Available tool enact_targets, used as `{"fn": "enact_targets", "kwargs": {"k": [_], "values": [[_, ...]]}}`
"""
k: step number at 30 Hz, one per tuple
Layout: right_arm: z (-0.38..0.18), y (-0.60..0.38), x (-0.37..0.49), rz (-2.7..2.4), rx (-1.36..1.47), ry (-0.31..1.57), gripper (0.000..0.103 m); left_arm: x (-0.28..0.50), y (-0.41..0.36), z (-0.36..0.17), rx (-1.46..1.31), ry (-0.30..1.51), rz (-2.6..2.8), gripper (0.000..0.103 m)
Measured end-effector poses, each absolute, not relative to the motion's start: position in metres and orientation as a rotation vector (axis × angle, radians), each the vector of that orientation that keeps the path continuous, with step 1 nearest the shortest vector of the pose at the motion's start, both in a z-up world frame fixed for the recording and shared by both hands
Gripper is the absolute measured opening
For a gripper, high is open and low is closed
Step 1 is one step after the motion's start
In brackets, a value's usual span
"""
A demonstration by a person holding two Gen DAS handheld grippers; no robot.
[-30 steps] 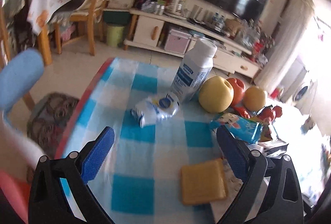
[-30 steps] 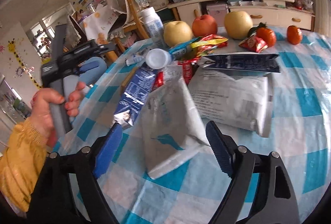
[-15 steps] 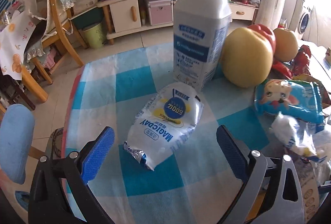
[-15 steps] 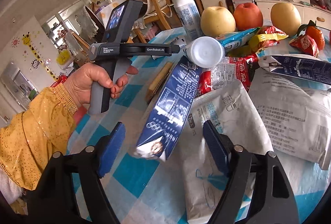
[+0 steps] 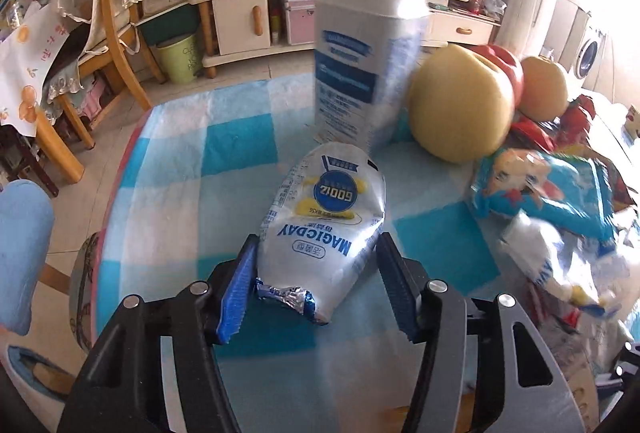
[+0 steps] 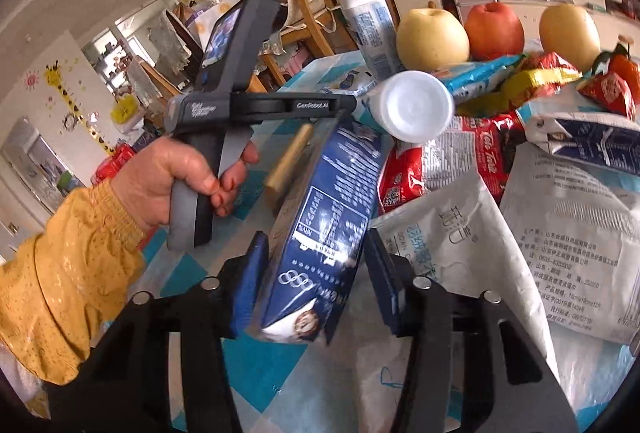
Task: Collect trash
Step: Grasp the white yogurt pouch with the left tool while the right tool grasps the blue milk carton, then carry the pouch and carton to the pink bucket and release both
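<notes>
Trash wrappers litter the surface (image 5: 240, 153). Left tool (image 5: 316, 273) has just been closing around the white pouch (image 5: 324, 221); right tool (image 6: 316, 277) around the blue carton (image 6: 324, 217), both pinching to lift.

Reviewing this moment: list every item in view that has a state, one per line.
left gripper: jaws just closing, pads against the MAGICDAY pouch
MAGICDAY pouch: lying flat, torn open
right gripper: jaws just closing around the dark blue carton
dark blue carton: lying tilted, flattened
white bottle: upright, capped

Glossy foil pouch (image 5: 324, 229); glossy printed carton (image 6: 320, 233).
</notes>
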State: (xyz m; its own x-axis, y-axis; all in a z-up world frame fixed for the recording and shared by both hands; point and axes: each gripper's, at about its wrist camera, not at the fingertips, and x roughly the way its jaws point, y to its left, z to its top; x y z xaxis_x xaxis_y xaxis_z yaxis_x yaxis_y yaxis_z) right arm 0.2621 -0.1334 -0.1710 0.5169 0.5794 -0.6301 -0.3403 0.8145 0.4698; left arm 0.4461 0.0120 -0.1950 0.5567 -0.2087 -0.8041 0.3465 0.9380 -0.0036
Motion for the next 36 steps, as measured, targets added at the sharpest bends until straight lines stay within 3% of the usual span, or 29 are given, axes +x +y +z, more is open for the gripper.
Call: {"fn": "enact_targets", "kwargs": {"k": [9, 27, 36], "values": [[-0.159, -0.157, 0.251, 0.508, 0.356, 0.911, 0.038, 0.391, 0.013, -0.190, 0.109, 0.951, -0.291, 0.059], [-0.136, -0.182, 0.202, 0.415, 0.334, 0.838, 0.037, 0.276, 0.054, -0.152, -0.163, 0.863, -0.117, 0.059], [-0.126, -0.172, 0.185, 0.411, 0.364, 0.818, 0.037, 0.233, 0.088, -0.125, -0.129, 0.765, 0.060, 0.059]]}}
